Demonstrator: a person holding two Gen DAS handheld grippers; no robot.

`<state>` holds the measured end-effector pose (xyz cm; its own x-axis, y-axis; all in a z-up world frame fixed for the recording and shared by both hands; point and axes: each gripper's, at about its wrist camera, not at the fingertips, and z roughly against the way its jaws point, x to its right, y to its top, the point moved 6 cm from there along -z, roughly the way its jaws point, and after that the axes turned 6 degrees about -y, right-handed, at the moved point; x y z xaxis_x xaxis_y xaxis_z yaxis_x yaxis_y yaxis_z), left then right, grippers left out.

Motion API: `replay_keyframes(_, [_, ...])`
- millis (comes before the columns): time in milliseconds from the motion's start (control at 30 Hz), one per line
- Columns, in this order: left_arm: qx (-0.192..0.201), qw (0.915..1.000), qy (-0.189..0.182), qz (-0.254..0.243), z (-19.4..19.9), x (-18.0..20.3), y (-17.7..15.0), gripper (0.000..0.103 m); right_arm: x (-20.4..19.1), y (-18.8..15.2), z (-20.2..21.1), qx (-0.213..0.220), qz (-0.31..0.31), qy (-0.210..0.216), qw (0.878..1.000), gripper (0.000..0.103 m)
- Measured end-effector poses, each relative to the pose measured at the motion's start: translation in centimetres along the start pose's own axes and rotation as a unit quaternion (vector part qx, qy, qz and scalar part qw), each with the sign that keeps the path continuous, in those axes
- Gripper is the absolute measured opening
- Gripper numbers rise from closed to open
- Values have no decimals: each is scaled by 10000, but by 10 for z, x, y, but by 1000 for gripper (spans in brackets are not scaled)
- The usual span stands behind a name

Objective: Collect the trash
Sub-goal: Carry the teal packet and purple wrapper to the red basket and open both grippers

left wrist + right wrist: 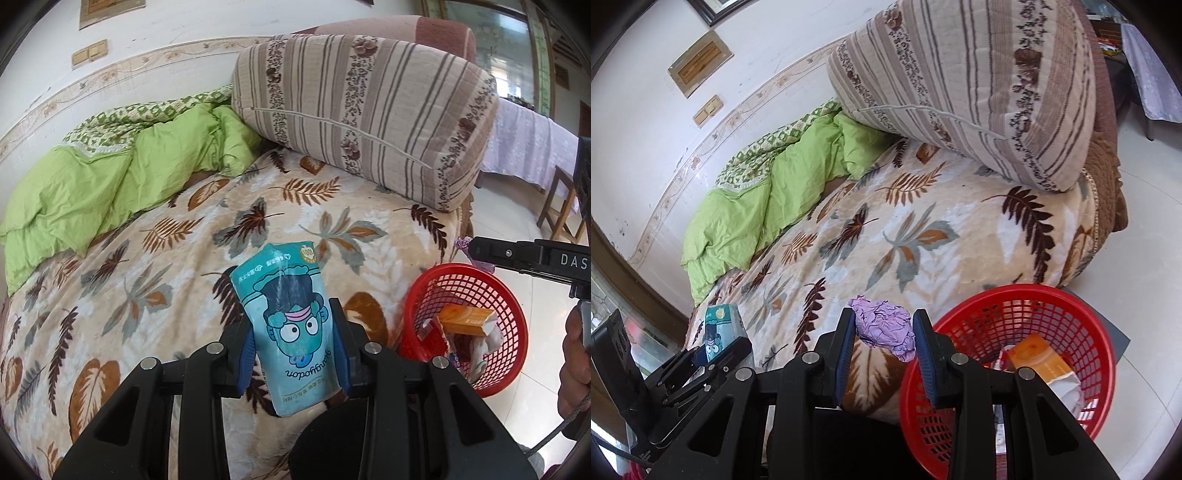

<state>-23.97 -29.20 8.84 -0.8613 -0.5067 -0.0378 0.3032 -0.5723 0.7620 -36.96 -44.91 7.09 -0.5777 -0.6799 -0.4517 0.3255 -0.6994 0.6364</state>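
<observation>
One teal tissue pack [291,325] with a cartoon face sits clamped in the left gripper's [295,354] jaws above the leaf-print blanket [155,280]. One crumpled purple wrapper [884,328] is pinched in the right gripper's [886,350] jaws. One red mesh basket [1082,317] on the floor holds an orange box [1041,358] and perhaps two more scraps.

The teal tissue pack [291,325] carries most of the print, and it stands upside down in the left wrist view: a word in dark script under the cartoon face that seems to read "yangyodon", a small round gold seal near the far end with "100%", and lines of small characters too fine to make out. The black body of the right hand-held gripper [466,246] bears the white letters "DAS", cut off by the frame edge.
</observation>
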Motion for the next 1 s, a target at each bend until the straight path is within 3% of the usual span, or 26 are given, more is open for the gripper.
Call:
replay_keyframes(233, [-34,9993,-303,-220,-4,26,10,34,25,1,14,45,-205,-165,9996,34])
replay_keyframes(300, [-81,9982,-557,-206,-5,35,15,34,32,1,18,50,-271,-204,9994,34])
replay_keyframes(600, [-350,9885,-1449,-272,-17,77,38,34,58,8,43,251,-481,-387,9978,34])
replay_keyframes(1000, [-908,9728,-2048,-583,-50,131,28,35,93,4,32,67,-875,-493,9949,35])
